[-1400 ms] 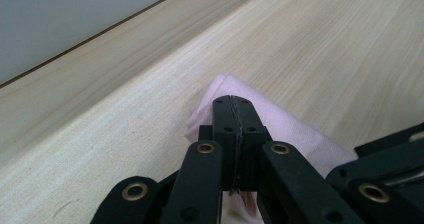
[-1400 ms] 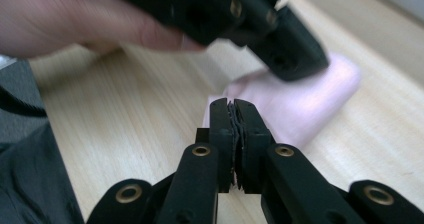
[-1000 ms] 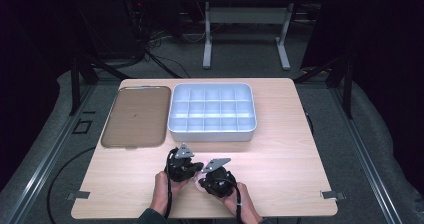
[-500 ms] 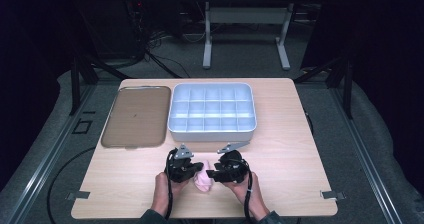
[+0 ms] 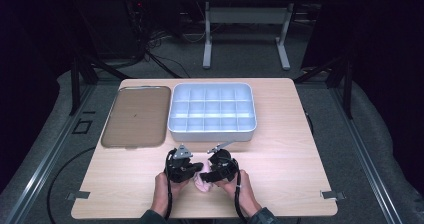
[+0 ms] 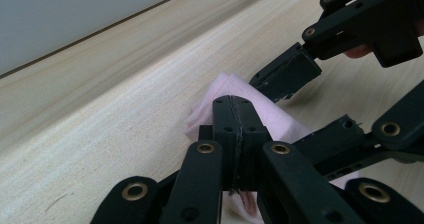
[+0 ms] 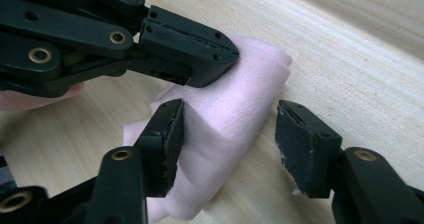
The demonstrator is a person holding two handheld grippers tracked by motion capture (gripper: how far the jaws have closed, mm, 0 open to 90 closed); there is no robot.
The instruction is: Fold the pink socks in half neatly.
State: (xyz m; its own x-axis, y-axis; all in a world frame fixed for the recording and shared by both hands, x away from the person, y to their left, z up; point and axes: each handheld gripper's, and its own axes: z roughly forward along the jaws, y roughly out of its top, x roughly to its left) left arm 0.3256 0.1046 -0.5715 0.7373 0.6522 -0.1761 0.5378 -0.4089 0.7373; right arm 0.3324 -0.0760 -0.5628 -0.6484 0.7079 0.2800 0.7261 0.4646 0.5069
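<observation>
— Right gripper (image 7: 227, 134) first: how do its jaws stand?
— Partly apart, and they have just been opening. The folded pink cloth (image 7: 230, 119) lies between them; one pad is against its side, the other stands clear of it, so nothing is pinched there.

— And the left gripper (image 6: 232, 134)?
— Jaws fully together, pressed on a bit of the same pink cloth, which shows on both sides of the closed tips and underneath them.

— Where is the cloth on the tabletop (image 5: 285, 154)?
— Close to the near edge, about midway along it, lying on the wood between the two grippers. The left hand (image 5: 161, 190) and right hand (image 5: 240, 190) come in from that near edge, the grippers pointing inward at each other.

— What lies beyond them?
— A pale blue compartment tray (image 5: 212, 131) toward the far edge, near the middle, its cells empty as far as the high view shows. Just beside it, toward the far left corner, is a flat brown tray (image 5: 132, 115). Both are well apart from the cloth.
</observation>
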